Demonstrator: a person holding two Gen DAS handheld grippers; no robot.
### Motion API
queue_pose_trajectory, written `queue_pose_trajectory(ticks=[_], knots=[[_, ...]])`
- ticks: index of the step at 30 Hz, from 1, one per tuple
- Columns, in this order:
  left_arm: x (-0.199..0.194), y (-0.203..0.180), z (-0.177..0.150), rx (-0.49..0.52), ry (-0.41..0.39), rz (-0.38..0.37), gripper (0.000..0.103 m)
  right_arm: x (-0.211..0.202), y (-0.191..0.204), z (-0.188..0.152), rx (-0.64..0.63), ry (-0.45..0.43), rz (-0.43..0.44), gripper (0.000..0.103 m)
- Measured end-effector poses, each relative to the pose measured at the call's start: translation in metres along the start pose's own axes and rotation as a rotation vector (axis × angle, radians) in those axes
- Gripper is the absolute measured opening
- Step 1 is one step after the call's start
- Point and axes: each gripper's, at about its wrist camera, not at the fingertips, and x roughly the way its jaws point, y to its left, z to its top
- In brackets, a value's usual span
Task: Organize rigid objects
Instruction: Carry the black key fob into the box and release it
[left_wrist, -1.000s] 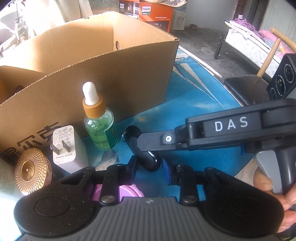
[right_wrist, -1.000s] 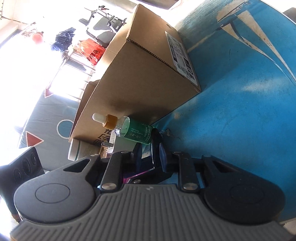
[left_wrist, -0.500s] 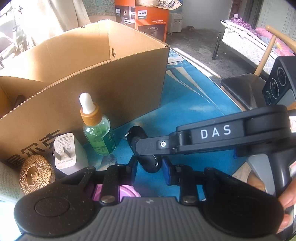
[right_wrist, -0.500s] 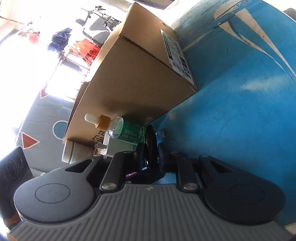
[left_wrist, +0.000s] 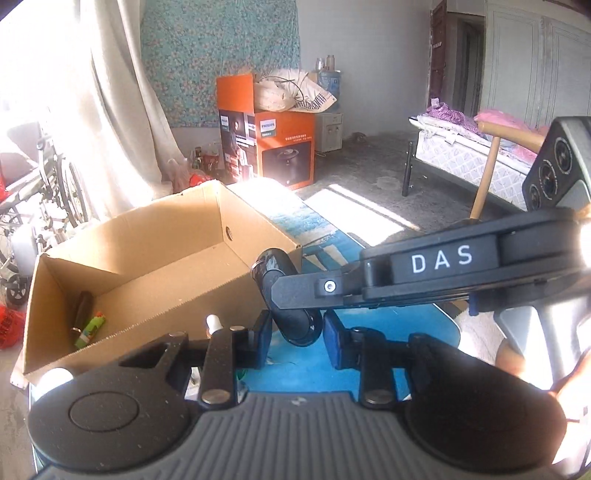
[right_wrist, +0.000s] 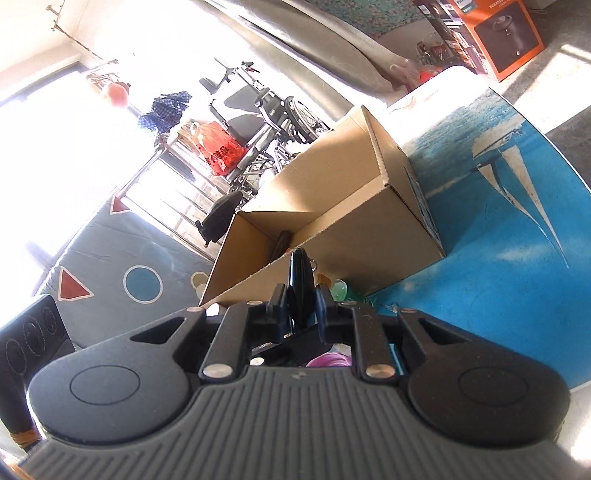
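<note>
My right gripper (right_wrist: 301, 306) is shut on a black key fob (right_wrist: 301, 284) with a small metal ring, held up in the air beside the open cardboard box (right_wrist: 332, 206). In the left wrist view the fob (left_wrist: 291, 295) hangs between the blue pads of my left gripper (left_wrist: 297, 328), which stands open around it; the right gripper's finger (left_wrist: 314, 291) crosses from the right. The box (left_wrist: 147, 266) holds a dark tube (left_wrist: 81, 310) and a green lighter (left_wrist: 90, 328). The dropper bottle's white tip (left_wrist: 212, 319) peeks over my left finger.
The box sits on a blue table with a sailboat print (right_wrist: 498, 221). An orange Philips carton (left_wrist: 273, 147), a wheelchair (left_wrist: 40, 184) and a bed (left_wrist: 472, 155) stand around the room. A pink item (right_wrist: 328, 360) lies under the right gripper.
Both grippers have risen from the table with the key fob; the view now looks down into the box. The bottle, charger and gold lid have dropped mostly out of sight.
</note>
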Motion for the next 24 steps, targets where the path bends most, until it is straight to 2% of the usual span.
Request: queue_pose_trajectory(ticks=[3, 5, 8, 10, 14, 17, 24], knots=[[-0.018, 0.021, 0.015, -0.023, -0.039, 0.056, 0.033, 0.016, 0.028, 0.021, -0.066, 0.013, 0.056, 0.015], [-0.023, 0.042, 0.024, -0.062, -0.037, 0.076, 0.033, 0.035, 0.044, 0.037, -0.101, 0.040, 0.094, 0.015], [-0.018, 0.084, 0.034, -0.147, 0.002, 0.087, 0.032, 0.080, 0.062, 0.060, -0.120, 0.126, 0.129, 0.015], [-0.007, 0.114, 0.036, -0.199, 0.057, 0.091, 0.032, 0.115, 0.065, 0.069, -0.091, 0.210, 0.130, 0.015], [0.015, 0.157, 0.028, -0.259, 0.149, 0.106, 0.032, 0.189, 0.060, 0.077, 0.004, 0.380, 0.097, 0.015], [0.028, 0.185, 0.017, -0.288, 0.207, 0.120, 0.032, 0.233, 0.053, 0.073, 0.062, 0.471, 0.048, 0.015], [0.050, 0.206, 0.010, -0.286, 0.273, 0.175, 0.032, 0.291, 0.045, 0.056, 0.125, 0.586, -0.029, 0.015]])
